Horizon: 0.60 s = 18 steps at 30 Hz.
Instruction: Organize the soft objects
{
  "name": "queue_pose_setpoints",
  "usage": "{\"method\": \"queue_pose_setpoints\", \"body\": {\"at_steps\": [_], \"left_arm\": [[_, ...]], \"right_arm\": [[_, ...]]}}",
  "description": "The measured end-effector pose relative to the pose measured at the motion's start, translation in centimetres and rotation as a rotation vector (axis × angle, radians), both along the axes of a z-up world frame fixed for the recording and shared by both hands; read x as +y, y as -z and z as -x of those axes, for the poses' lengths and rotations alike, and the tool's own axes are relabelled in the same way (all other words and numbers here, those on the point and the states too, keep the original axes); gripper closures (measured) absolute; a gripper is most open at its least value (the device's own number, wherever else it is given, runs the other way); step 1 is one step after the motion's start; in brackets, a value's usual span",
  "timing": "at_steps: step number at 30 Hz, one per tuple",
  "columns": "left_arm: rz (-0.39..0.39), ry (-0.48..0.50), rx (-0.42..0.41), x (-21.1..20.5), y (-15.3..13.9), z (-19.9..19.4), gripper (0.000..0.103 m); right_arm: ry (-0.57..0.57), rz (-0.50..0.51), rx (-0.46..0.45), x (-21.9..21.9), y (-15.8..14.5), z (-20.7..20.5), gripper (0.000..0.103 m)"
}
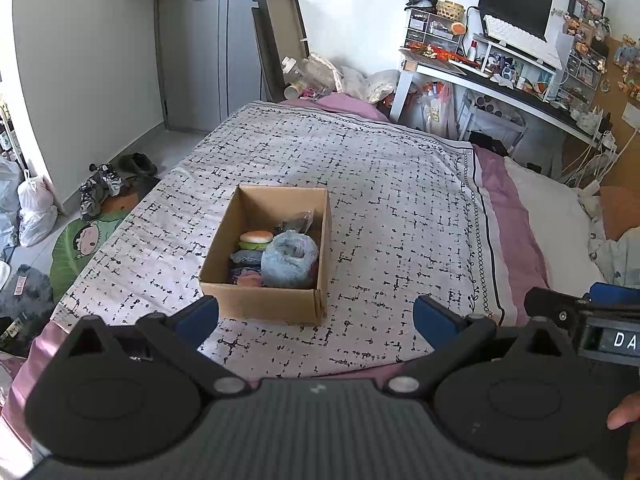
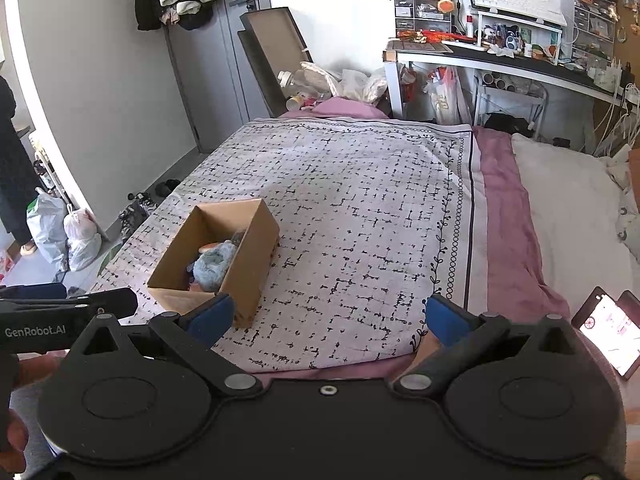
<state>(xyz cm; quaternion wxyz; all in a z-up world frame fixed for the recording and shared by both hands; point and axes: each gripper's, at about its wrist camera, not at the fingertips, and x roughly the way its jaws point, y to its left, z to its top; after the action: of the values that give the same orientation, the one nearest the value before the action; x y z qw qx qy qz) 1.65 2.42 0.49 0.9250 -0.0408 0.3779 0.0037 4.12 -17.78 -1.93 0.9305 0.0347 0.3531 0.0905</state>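
Note:
An open cardboard box stands on the patterned blanket on the bed. Inside lie a fluffy blue slipper, a plush burger, a dark item at the back and more soft items beneath. My left gripper is open and empty, held just in front of the box's near wall. In the right wrist view the box sits left of centre with the blue slipper showing. My right gripper is open and empty, to the right of the box above the blanket.
A phone with a lit screen lies at the bed's near right. A white pillow lies on the right. A cluttered desk stands behind the bed. Shoes and bags sit on the floor at left.

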Motion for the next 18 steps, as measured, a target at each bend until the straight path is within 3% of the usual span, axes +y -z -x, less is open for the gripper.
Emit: {"method": "queue_pose_setpoints", "body": {"at_steps": [18], "left_arm": [[0.008, 0.002, 0.000, 0.15, 0.08, 0.21, 0.000]], "right_arm": [[-0.008, 0.005, -0.001, 0.67, -0.20, 0.12, 0.000]]}}
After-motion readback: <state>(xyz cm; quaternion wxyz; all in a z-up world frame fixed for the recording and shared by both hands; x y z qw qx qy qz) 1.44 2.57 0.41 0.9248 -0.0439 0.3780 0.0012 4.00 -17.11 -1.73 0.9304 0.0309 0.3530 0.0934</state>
